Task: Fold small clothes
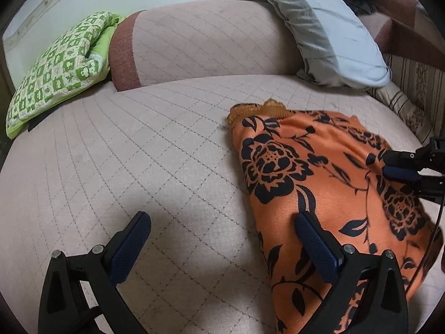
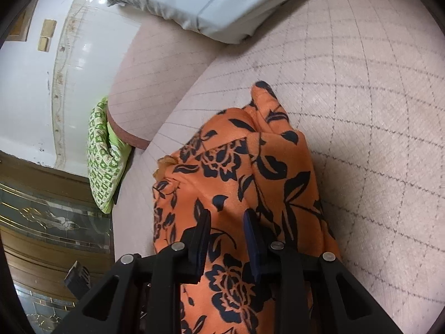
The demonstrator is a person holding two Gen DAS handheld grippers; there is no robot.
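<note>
Jaws of left gripper spread wide, nothing between them; one finger over bare quilted cushion, the other over the garment's edge. Jaws of right gripper narrowed, a gap showing between the pads; orange cloth lies in that gap, firm pinch or not cannot be told. Orange garment with black flowers bunched on the seat, lace trim at far end. Green checked pillow at left; pale blue pillow against backrest.
</note>
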